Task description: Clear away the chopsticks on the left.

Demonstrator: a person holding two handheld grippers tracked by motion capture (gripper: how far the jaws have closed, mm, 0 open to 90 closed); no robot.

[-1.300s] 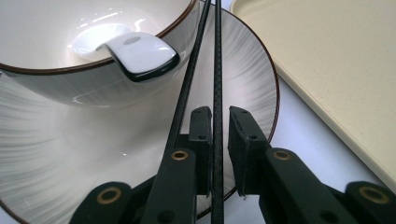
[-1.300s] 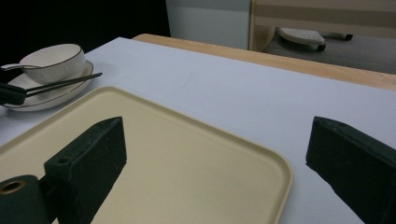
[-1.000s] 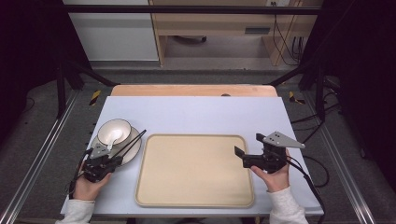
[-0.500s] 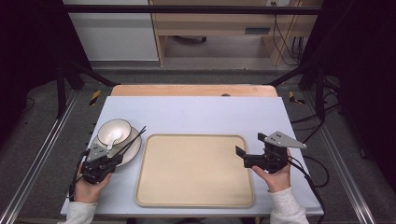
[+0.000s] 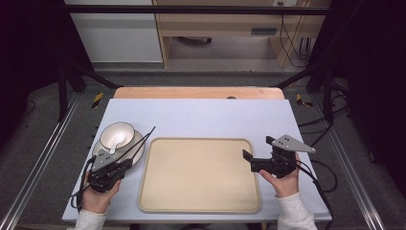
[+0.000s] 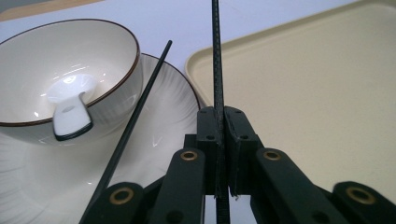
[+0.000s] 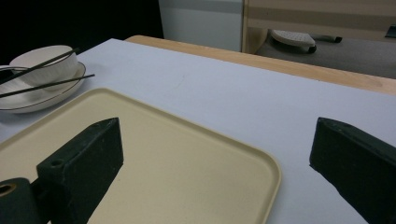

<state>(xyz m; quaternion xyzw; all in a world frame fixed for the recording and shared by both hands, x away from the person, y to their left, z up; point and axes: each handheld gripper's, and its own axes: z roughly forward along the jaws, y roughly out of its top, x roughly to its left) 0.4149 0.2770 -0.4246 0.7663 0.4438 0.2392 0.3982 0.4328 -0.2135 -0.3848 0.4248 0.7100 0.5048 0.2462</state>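
pale blue table (image 5: 206, 117) fills the middle of the high view, with dark floor and a wooden shelf unit beyond, its upper part cut off by the frame. a beige tray (image 5: 198, 175) lies at lower centre. left of it a white bowl (image 5: 117, 135) sits on a plate (image 5: 136, 148), a white spoon (image 6: 70, 114) inside the bowl, its handle end hidden below the rim. the left gripper (image 6: 219, 140), at the lower left of the high view, is clamped on one black chopstick (image 6: 216, 56); a second chopstick (image 6: 140, 105) lies across the plate beside the bowl, its lower end hidden behind the gripper body. the right gripper (image 7: 215, 154), at lower right, hovers over the tray's right edge with jaws wide apart, holding nothing.
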